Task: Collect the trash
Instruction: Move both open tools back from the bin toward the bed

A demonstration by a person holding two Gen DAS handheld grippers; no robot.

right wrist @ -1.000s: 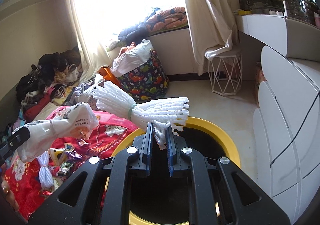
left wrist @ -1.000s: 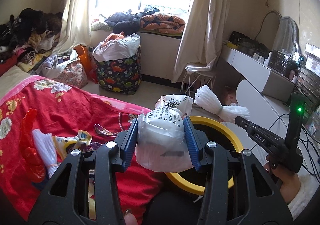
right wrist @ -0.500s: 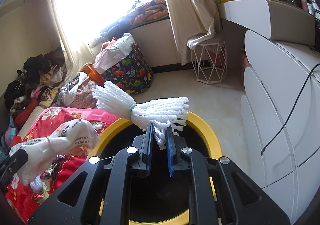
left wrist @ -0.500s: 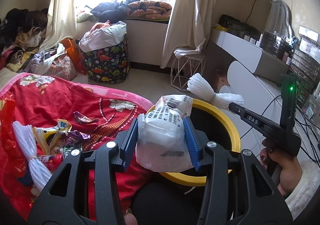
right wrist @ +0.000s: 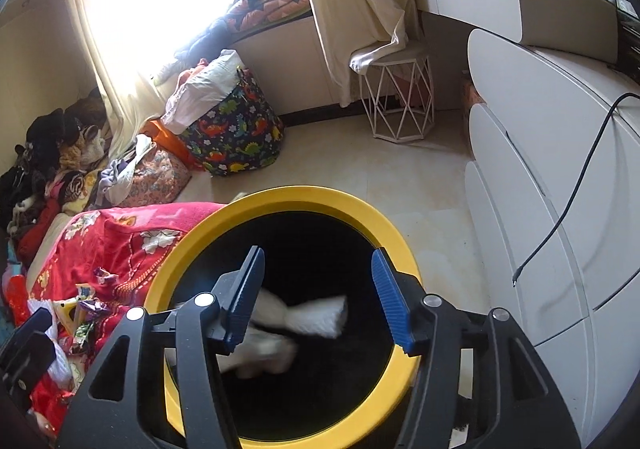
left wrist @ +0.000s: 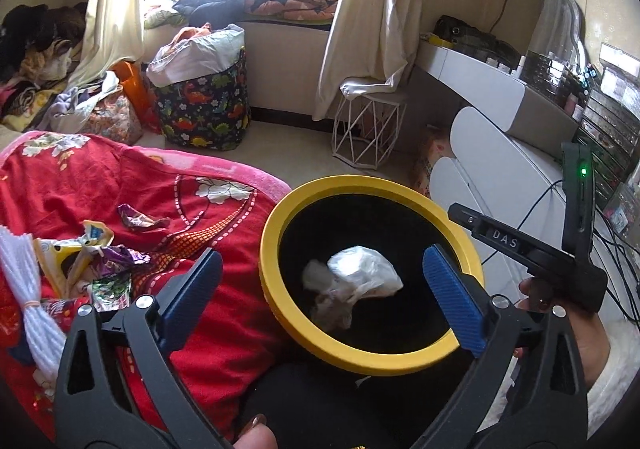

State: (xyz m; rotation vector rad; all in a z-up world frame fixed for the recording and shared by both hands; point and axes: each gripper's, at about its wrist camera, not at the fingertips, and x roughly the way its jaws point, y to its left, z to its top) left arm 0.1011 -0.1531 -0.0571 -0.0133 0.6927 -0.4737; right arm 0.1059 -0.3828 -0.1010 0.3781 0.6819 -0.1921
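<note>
Both grippers are hanging over the yellow-rimmed bin [left wrist: 370, 273], and both have just been opening their jaws. The left gripper [left wrist: 320, 289] is standing wide apart with nothing between its blue pads; the white plastic bag [left wrist: 366, 275] it was carrying is now lying down inside the black interior of the bin. The right gripper [right wrist: 318, 291] is also spread, with nothing pressed between its pads; the white foam net sleeve [right wrist: 316, 315] is showing blurred inside the bin [right wrist: 280, 205], below and between the jaws, so it is most likely dropping or just landing beside the bag.

So two pieces of trash are already sitting in the bin, and this delivery is looking finished. The job itself is far from over. On the red floral bedspread [left wrist: 80, 185], to the left of the bin, more litter is lying: crumpled shiny snack wrappers [left wrist: 120, 261], a yellow and white packet [left wrist: 68, 249], and another bundle of white foam netting [left wrist: 28, 289] tied with a band near the frame's left edge. All of these are lying well apart from the bin's mouth.

What is left, by my reading, is turning both empty grippers back towards the bed and picking up those wrappers and the netting one after another. The thin crumpled foil pieces are probably going to be the fiddlier pickups on soft fabric.
</note>
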